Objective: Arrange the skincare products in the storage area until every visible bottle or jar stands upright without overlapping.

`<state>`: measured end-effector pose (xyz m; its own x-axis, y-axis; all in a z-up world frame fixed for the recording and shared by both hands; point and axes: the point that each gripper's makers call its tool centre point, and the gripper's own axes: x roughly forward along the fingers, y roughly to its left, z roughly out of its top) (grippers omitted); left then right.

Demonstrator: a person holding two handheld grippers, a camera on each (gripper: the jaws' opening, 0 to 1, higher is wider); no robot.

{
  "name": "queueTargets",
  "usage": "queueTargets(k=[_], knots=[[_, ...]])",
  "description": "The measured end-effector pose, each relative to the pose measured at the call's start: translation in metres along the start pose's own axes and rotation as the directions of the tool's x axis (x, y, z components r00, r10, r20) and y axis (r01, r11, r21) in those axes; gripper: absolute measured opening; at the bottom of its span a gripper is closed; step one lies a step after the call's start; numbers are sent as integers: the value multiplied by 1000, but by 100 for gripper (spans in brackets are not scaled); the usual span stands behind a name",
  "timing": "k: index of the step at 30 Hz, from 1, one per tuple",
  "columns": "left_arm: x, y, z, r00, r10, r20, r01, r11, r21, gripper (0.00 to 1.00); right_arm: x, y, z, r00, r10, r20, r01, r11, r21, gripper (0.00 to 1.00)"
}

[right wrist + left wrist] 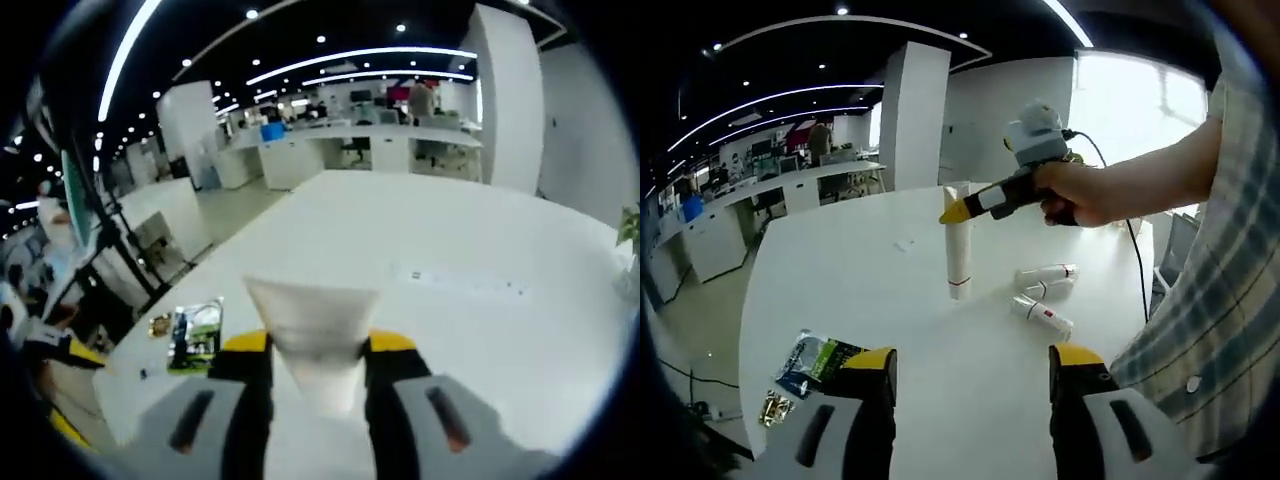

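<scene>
Two lying tubes (1045, 296): white, red-banded, at 4 o'clock of the standing one, writing unreadable
Standing tube (957, 243): white, upright on tabletop (870, 290)
Right tongs (318, 350): clamped on standing tube
Left tongs (972, 362): apart
Packet (812, 362): green, text illegible

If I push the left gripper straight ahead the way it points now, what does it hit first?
Probably the upright white tube held by the right gripper, roughly centred ahead of the open left gripper. Bare white table lies between. The two lying bottles sit slightly to the side; depth is hard to judge.
</scene>
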<state>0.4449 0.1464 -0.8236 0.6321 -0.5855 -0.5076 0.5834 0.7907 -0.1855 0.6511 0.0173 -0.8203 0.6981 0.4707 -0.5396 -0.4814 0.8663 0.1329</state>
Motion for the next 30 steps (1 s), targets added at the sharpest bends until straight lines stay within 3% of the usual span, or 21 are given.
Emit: queueTargets(k=[17,30], knots=[[-16,23,-9,998,63,-1,-63,996,-64,63,30,-43,0,993,-118,-9,118,991,57,33],[-19,31,-13,995,99,7,-98,989,-113,63,29,-54,4,981,-194,27,193,981,29,33]])
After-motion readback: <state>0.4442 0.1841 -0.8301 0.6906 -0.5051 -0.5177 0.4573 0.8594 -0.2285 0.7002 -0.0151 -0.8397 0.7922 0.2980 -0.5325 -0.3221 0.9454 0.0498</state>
